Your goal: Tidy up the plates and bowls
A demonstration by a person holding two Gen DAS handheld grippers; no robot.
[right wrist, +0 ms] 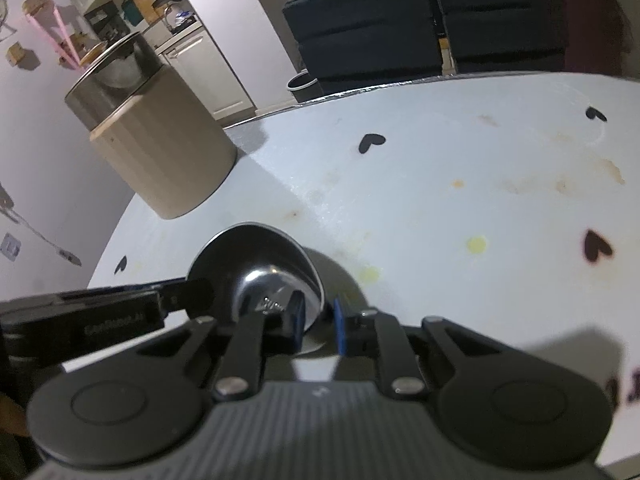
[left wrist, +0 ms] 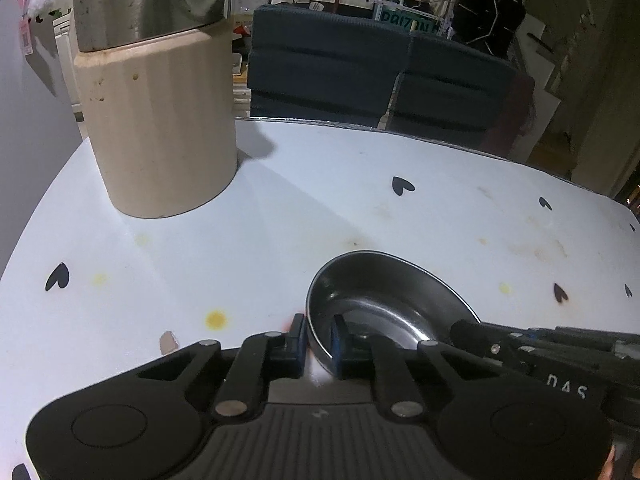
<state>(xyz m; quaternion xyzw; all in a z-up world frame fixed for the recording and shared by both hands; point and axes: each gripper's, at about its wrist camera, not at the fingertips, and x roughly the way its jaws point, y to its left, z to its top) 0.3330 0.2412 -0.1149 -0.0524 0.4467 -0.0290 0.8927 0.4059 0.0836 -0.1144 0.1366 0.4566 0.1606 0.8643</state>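
The left hand-held gripper (left wrist: 318, 334) pinches the near rim of a steel bowl (left wrist: 384, 304); the right hand-held gripper (right wrist: 318, 314) clamps the opposite rim. The bowl sits on the white table (left wrist: 320, 208), near a beige canister (left wrist: 160, 120).

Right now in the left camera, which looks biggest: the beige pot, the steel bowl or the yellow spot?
1. Beige pot
2. Steel bowl, though it sits nearer the camera
3. Yellow spot

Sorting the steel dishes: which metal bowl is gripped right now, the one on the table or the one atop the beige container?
The shallow steel bowl on the white table; the left gripper and right gripper pinch its rim. The bowl atop the beige container is untouched.
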